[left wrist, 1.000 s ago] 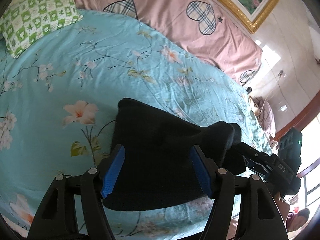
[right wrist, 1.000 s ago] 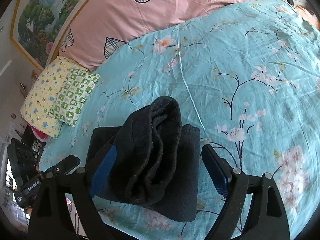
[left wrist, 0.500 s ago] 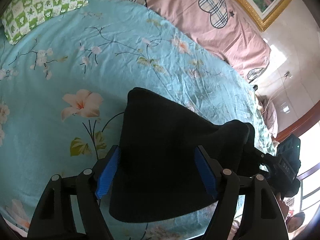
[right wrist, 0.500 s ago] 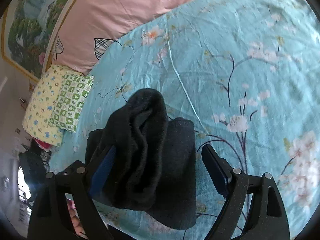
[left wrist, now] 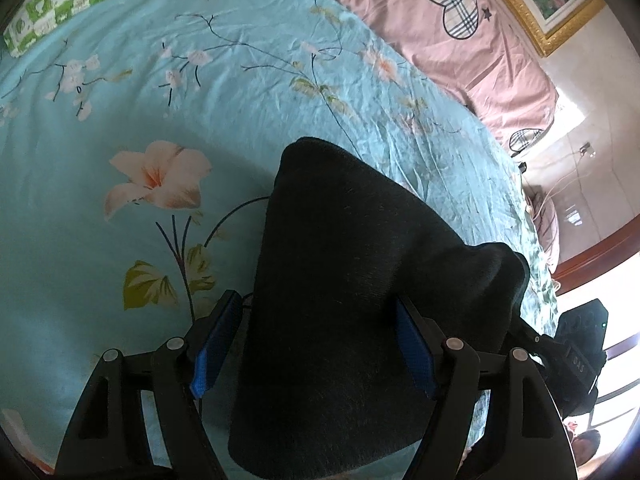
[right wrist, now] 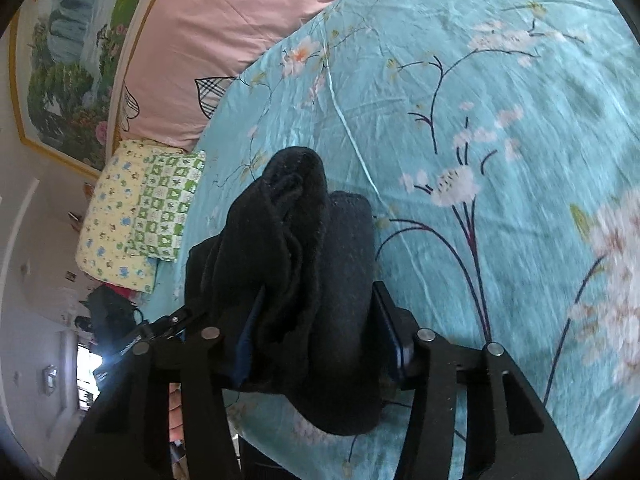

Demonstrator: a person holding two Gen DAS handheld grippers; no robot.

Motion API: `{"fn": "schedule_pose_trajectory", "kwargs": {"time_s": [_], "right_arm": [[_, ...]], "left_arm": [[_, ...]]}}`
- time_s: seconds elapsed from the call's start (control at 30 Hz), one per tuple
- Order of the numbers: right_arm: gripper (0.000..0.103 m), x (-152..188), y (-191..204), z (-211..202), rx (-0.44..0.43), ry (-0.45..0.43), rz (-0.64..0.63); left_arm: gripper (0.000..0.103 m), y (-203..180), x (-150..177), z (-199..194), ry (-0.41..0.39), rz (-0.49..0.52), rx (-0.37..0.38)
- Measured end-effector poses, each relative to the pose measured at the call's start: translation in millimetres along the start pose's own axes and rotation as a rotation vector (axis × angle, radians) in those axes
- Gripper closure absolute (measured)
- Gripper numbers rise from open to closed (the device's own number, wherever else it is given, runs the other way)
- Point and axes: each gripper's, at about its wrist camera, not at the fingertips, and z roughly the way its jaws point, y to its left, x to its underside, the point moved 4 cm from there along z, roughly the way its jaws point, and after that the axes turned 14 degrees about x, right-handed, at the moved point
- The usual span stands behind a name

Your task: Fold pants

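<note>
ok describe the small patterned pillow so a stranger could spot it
Start at the turquoise floral bedsheet and follow the long pink heart-patch pillow to its end. Below it sits the small patterned pillow, the only one in yellow and green-checked patchwork.

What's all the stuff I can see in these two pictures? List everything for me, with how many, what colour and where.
pants: one, black, bunched on the bed between both grippers
bedsheet: one, turquoise with pink and white flowers, covering the bed
quilt: one, pink with plaid hearts, along the far edge of the bed
pillow: one, pale yellow and green-checked, at the bed's corner beside the quilt
painting: one, green landscape in a gold frame, on the wall behind the quilt
left gripper: one, black with blue pads, jaws spread either side of the pants
right gripper: one, black with blue pads, jaws closed on a thick bunch of the pants
</note>
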Motion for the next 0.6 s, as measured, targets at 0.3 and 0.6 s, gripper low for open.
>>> {"fn": "schedule_pose_trajectory", "kwargs": {"time_s": [0.3, 0.6], "right_arm": [[0.049, -0.4, -0.7, 4.1, -0.013, -0.002, 0.017], [0.044, 0.3, 7.5, 5.8, 0.012, -0.016, -0.020]], "left_arm": [[0.041, -2.5, -0.1, 6.0, 0.011, 0.009, -0.002], [0.058, -10.5, 1.8, 3.4, 0.007, 0.050, -0.025]]}}
